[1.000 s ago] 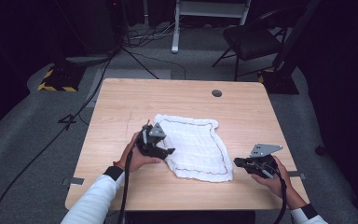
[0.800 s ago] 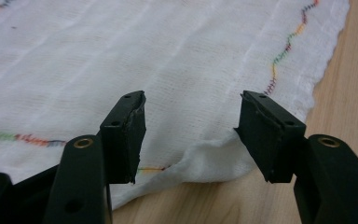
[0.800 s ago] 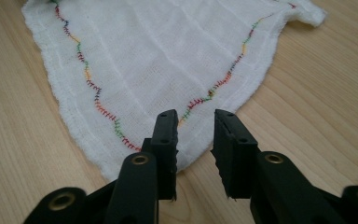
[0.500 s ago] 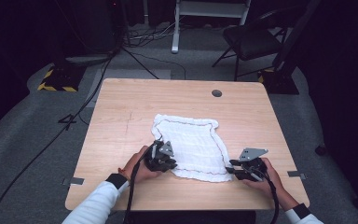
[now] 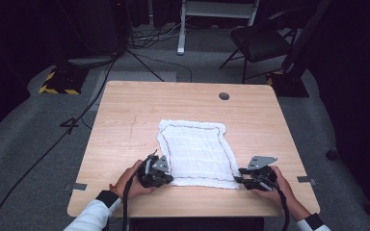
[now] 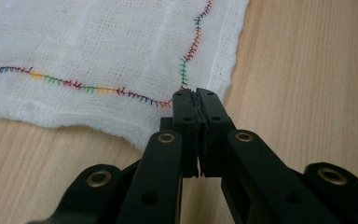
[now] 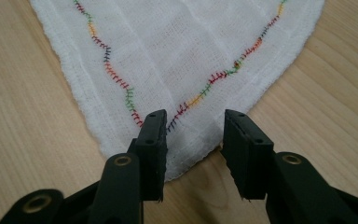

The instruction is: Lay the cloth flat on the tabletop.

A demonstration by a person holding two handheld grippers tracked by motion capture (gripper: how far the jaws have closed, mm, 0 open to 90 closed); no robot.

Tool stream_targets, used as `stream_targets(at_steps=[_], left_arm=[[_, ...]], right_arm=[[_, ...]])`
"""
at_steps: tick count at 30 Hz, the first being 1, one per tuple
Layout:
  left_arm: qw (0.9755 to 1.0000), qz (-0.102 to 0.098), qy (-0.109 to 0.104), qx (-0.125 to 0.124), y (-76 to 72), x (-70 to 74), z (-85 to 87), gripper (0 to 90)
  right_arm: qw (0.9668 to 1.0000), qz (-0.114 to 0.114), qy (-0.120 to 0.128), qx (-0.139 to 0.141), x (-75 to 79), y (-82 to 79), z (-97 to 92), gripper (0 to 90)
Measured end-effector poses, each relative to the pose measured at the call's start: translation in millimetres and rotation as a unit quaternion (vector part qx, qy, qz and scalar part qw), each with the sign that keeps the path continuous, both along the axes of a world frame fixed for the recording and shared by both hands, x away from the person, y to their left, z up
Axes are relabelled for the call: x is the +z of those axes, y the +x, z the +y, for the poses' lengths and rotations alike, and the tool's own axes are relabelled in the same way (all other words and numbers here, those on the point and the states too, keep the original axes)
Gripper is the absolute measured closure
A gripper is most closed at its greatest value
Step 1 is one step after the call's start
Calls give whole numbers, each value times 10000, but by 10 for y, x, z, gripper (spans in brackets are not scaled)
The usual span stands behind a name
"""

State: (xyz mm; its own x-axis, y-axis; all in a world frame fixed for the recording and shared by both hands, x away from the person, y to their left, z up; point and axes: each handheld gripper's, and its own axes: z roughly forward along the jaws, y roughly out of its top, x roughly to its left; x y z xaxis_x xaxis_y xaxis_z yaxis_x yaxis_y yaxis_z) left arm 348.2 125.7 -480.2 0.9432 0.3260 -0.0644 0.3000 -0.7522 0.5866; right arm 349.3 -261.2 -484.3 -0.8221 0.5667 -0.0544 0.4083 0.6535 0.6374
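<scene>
A white cloth (image 5: pixel 195 151) with a multicoloured stitched border lies flat on the wooden table (image 5: pixel 139 110). My left gripper (image 5: pixel 156 174) sits at the cloth's near left corner. In the left gripper view the jaws are shut together on that corner of the cloth (image 6: pixel 98 51), with my left gripper (image 6: pixel 196 93) hiding the tip of it. My right gripper (image 5: pixel 248 179) is at the near right corner. In the right gripper view my right gripper (image 7: pixel 193 128) is open, its jaws on either side of the corner of the cloth (image 7: pixel 182 56), resting low over it.
A round cable hole (image 5: pixel 224 96) is in the table's far right part. Bare wood surrounds the cloth on all sides. Beyond the table stand a black chair (image 5: pixel 260 41) and a white stand (image 5: pixel 214 12), with cables on the floor.
The left gripper has drawn toward the near edge with the cloth corner, and the cloth now lies squarer. The right gripper has moved left up to the near right corner.
</scene>
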Motion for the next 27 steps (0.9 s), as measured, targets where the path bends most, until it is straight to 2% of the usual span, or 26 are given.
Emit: stream_targets(at_steps=[9, 12, 16, 19, 23, 27], left_arm=[[9999, 144, -85, 38, -203, -20, 87, 873], [9998, 79, -103, 115, -245, 0, 120, 835], [9986, -85, -303, 415, -239, 46, 209, 735], [9961, -188, -483, 720, -186, 89, 277, 629], [9924, -372, -438, 1088, -103, 100, 305, 430], [9867, -554, -467, 1458, 14, 120, 314, 295]], right_arm=[[9999, 122, 15, -8, 9, -186, -22, 623], [9999, 104, -6, -7, 13, -233, -54, 606], [10000, 43, 48, -54, 34, -241, -98, 582], [9998, -34, 180, -109, 62, -218, -119, 563], [9995, -155, 229, -148, 79, -162, -146, 539], [9986, -249, 396, -245, 121, -63, -176, 520]])
